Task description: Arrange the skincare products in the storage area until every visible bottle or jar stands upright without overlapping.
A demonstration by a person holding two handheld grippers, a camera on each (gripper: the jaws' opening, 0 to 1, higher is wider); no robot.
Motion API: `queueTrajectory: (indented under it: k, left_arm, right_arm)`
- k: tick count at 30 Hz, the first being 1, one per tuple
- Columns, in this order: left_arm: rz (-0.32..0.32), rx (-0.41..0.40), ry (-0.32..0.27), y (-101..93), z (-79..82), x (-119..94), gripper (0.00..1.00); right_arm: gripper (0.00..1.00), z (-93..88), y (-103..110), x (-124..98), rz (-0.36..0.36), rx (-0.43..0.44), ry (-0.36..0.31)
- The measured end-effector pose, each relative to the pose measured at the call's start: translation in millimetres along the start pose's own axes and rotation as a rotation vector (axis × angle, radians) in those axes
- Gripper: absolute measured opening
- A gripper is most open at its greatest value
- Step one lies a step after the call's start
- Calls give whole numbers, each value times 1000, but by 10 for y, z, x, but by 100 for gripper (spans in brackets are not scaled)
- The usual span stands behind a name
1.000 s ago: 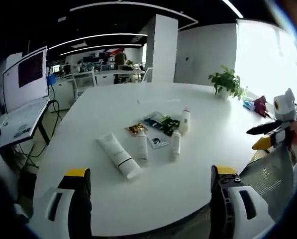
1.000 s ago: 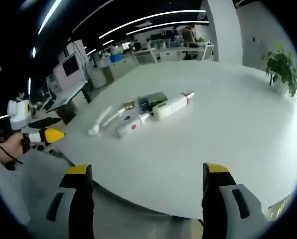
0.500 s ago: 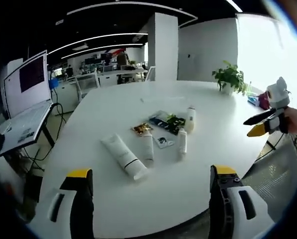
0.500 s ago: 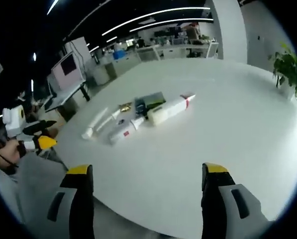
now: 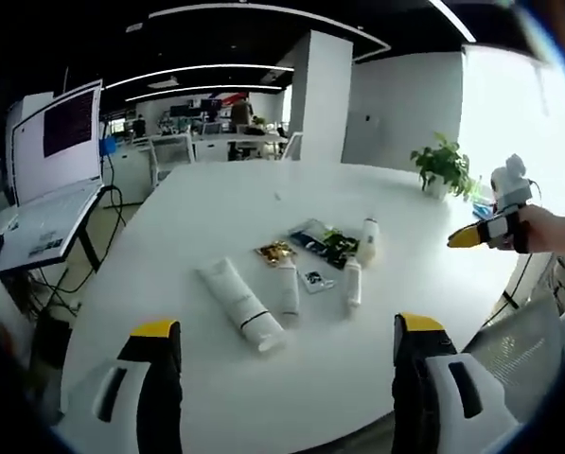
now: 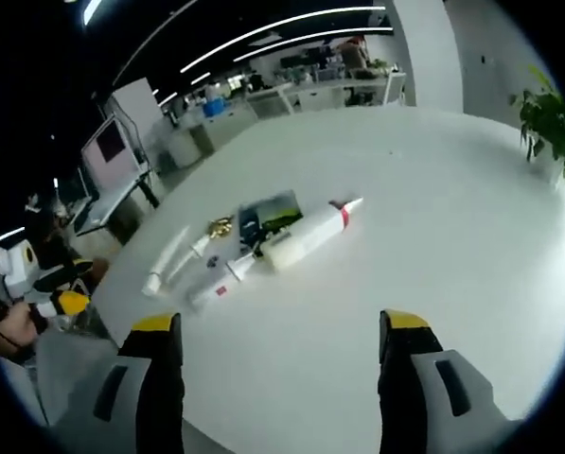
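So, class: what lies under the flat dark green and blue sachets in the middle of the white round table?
The dark sachets rest directly on the white table, beside a cream bottle. Whatever lies beneath them is covered and cannot be seen.

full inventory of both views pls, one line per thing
table: 1, white, rounded, holds all the products
large tube: 1, white with a dark band, lying flat, nearest the left gripper
slim tubes: 2, white, lying flat beside the large tube
bottle: 1, cream with a red cap, lying on its side
sachets: a few, dark, green and gold, flat among the tubes
potted plant: 1, green, far table edge
laptop: 1, open, side desk beyond the table
left gripper: 1, yellow-tipped jaws apart, holding nothing, short of the table
right gripper: 1, yellow-tipped jaws apart, holding nothing, above the table
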State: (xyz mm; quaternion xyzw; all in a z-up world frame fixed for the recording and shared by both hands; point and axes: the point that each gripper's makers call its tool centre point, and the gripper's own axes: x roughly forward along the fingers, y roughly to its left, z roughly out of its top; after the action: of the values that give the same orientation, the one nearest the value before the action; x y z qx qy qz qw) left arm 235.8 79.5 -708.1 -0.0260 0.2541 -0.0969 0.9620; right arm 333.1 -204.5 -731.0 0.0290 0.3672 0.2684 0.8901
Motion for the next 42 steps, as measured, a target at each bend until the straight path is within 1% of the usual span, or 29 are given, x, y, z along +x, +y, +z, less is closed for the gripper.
queueTrajectory:
  k: [3, 6, 9, 12, 13, 15, 20, 21, 22, 25, 27, 30, 32, 33, 35, 37, 38, 40, 42]
  left_arm:
    - [-6, -13, -2, 3, -10, 5, 87]
    - [-2, -41, -16, 67, 6, -5, 87]
    - [1, -80, -26, 101, 12, -11, 87]
    - [6, -104, -31, 102, 16, -19, 86]
    - [8, -106, -34, 103, 19, -21, 86]
    - [9, -105, -35, 102, 22, -22, 86]
    - [10, -99, -31, 103, 16, -16, 86]
    - [10, -101, -31, 105, 15, -17, 86]
    - [11, -105, -32, 105, 19, -19, 86]
    - [14, -133, -35, 136, 19, -27, 86]
    - [17, -146, -34, 136, 18, -27, 86]
    - [16, -155, -31, 150, 16, -21, 85]
    - [16, -152, -28, 147, 16, -12, 85]
    - [15, -150, -25, 141, 13, -5, 85]
    - [14, -147, -18, 131, 5, 2, 85]
    - [15, -148, -17, 129, 5, 2, 85]
    - [16, -150, -15, 129, 3, 3, 85]
    - [18, -157, -12, 136, -3, 2, 85]
    - [24, -166, -12, 161, -10, 3, 85]
  right_arm:
    - [85, 69, -7, 100, 5, -17, 18]
    - [85, 145, -25, 228, 8, -30, 45]
    - [85, 221, -28, 339, 18, -17, 61]
    - [86, 294, 3, 439, 19, -4, 62]
    - [86, 338, -37, 490, 15, -9, 67]
    - [86, 388, -52, 573, 7, -24, 74]
    - [85, 401, -29, 728, -2, -12, 99]
    - [85, 421, -92, 827, -5, -7, 106]
    - [85, 428, -101, 862, -7, -5, 110]
    - [84, 436, -100, 918, -24, 8, 119]
    - [84, 468, -205, 1072, -36, 25, 129]
    - [82, 493, -268, 1232, -54, 42, 144]
    - [81, 498, -298, 1300, -64, 44, 152]
    - [80, 478, -263, 1285, -74, 40, 155]
    - [79, 443, -323, 1428, -106, 18, 174]
    - [76, 464, -415, 1483, -167, -29, 163]
    - [74, 462, -440, 1534, -181, -62, 171]
    - [75, 462, -426, 1605, -181, -60, 168]
    - [74, 473, -457, 1684, -188, -64, 170]
